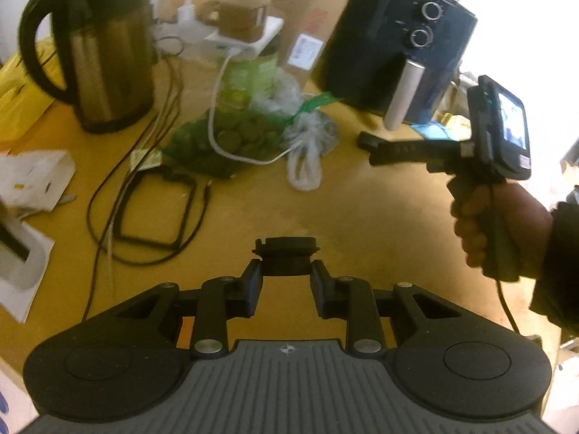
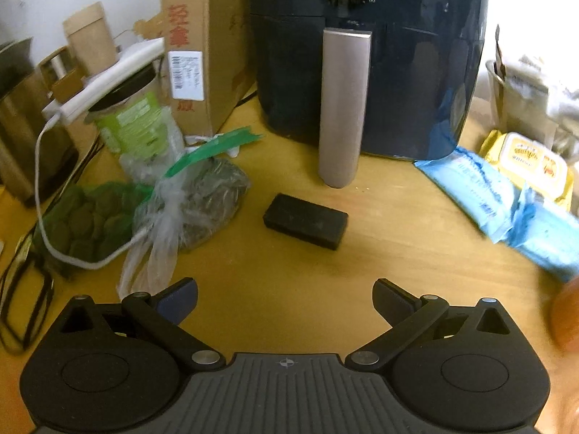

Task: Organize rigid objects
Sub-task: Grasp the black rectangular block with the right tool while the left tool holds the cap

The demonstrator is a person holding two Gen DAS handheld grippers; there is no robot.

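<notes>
My left gripper (image 1: 286,271) is shut on a small black round part (image 1: 287,255), held above the wooden table (image 1: 362,209). My right gripper (image 2: 286,300) stands open above the table with nothing between its fingers. Ahead of it lies a black rectangular block (image 2: 305,220), just in front of the dark air fryer (image 2: 398,72) and its silver handle (image 2: 342,108). In the left wrist view the right gripper (image 1: 365,141) appears at the right, held by a hand (image 1: 481,224), reaching toward the air fryer (image 1: 391,43).
A steel kettle (image 1: 105,58) stands at the left. Cables (image 1: 144,195), a green bag of round pieces (image 1: 224,141), a clear plastic bag (image 2: 195,195), a cardboard box (image 2: 202,47) and a white charger (image 1: 246,36) crowd the middle. Blue packets (image 2: 485,195) and a yellow pack (image 2: 532,162) lie at the right.
</notes>
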